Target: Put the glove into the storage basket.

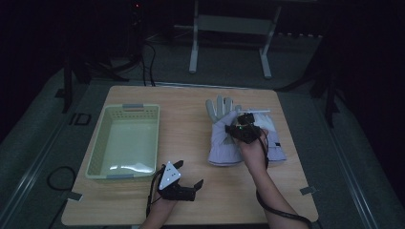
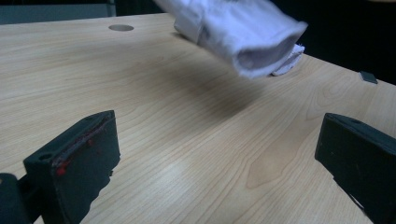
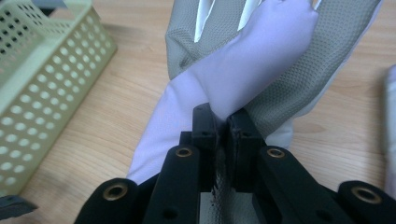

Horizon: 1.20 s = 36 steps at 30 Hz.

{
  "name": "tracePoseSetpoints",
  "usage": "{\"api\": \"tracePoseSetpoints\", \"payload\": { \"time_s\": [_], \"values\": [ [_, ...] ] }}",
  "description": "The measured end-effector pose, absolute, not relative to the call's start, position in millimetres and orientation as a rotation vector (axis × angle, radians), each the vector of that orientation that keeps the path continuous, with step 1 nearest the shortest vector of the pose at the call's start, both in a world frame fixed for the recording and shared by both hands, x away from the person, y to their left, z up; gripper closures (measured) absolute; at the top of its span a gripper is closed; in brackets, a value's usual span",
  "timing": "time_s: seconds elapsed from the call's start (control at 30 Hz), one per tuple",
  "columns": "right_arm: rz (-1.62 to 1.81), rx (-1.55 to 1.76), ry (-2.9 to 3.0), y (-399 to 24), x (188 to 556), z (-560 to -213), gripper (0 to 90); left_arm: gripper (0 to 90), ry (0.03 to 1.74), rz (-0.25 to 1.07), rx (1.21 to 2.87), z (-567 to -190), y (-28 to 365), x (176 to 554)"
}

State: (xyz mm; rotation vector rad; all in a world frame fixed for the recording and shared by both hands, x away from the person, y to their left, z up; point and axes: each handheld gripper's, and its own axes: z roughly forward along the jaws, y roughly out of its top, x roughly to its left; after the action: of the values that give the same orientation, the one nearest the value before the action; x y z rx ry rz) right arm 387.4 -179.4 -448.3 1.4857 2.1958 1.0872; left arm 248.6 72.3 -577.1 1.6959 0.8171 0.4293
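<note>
A white and grey glove (image 1: 220, 136) lies palm-up on the right half of the wooden table (image 1: 186, 124), fingers pointing away from me. My right gripper (image 1: 240, 123) is shut on it. In the right gripper view the jaws (image 3: 223, 125) pinch a fold of the glove's white fabric (image 3: 243, 70). A second glove (image 1: 276, 143) lies just right of it. Near the front edge my left gripper (image 1: 189, 172) stands open with nothing between its jaws. In the left gripper view the gripper (image 2: 217, 154) faces the glove's cuff (image 2: 261, 44), which is raised off the table.
A pale green perforated basket (image 1: 98, 148) stands empty on the left half of the table; its wall (image 3: 42, 79) shows left of the held glove. A metal stand (image 1: 229, 28) is on the floor beyond the table. A round hole (image 2: 121, 27) marks the tabletop.
</note>
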Motion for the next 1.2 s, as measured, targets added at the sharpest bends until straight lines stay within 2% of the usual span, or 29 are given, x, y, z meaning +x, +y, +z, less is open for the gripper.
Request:
{"api": "tracePoseSetpoints", "payload": {
  "time_s": [0.23, 0.53, 1.2],
  "values": [
    [1.147, 1.508, 2.159, -191.1, 362.0, -441.8, 83.3, 0.2, 0.819, 0.431, 1.695, -577.2, 72.2, 248.8],
    [1.082, 1.558, 2.172, -196.4, 343.2, -477.1, 83.3, 0.2, 0.815, 0.436, 1.698, -577.2, 71.7, 248.3],
    [0.933, 1.626, 2.25, -183.9, 374.3, -528.9, 81.8, 0.2, 0.812, 0.444, 1.704, -577.1, 71.0, 247.8]
  ]
}}
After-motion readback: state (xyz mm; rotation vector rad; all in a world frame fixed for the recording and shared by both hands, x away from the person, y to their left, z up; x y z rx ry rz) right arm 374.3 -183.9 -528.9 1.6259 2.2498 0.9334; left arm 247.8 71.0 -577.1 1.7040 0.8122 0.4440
